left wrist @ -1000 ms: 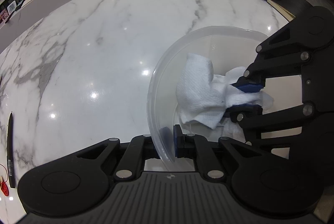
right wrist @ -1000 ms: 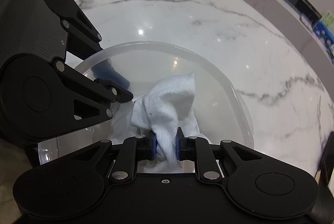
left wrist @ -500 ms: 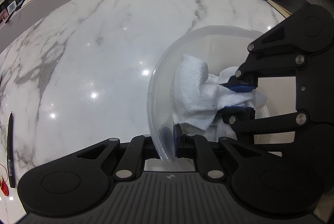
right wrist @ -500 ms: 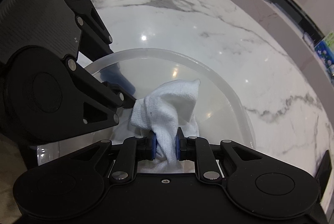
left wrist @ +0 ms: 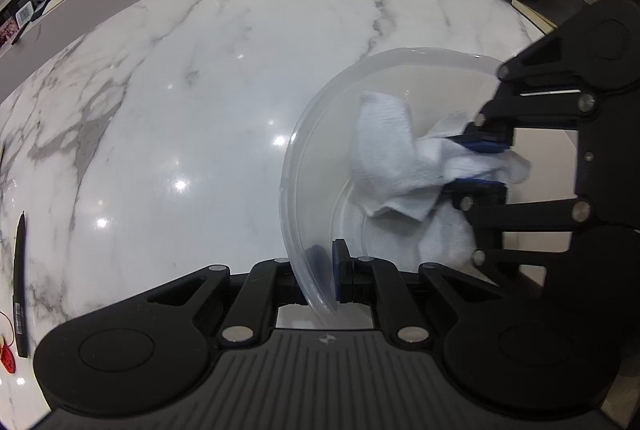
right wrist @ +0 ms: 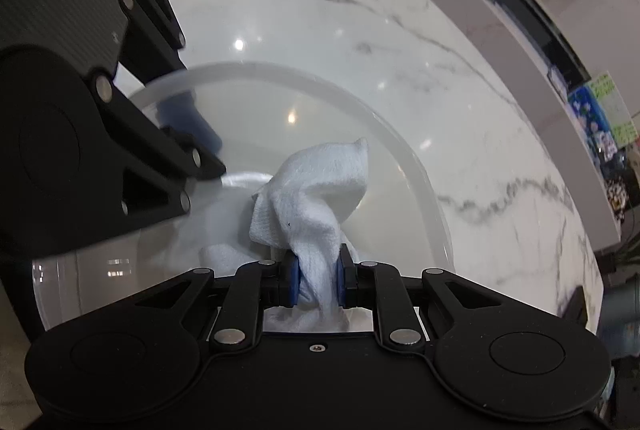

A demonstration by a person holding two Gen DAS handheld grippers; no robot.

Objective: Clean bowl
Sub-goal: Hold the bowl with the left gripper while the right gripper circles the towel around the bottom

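- Left tool [left wrist: 325, 274] clamps the rim of the clear round plastic bowl [left wrist: 298, 165].
- Right tool [right wrist: 317, 280] pinches the white crumpled cloth [right wrist: 316, 181] inside the bowl, ahead of its tips (mid-wipe; far wall likely left).

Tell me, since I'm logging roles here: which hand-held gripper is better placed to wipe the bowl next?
Right. The right hand-held gripper is shut on the white cloth inside the bowl, while the left hand-held gripper pinches the rim, steadying it.

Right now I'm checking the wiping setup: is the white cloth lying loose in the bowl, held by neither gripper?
No: the right gripper is clamped on the white cloth inside the bowl.
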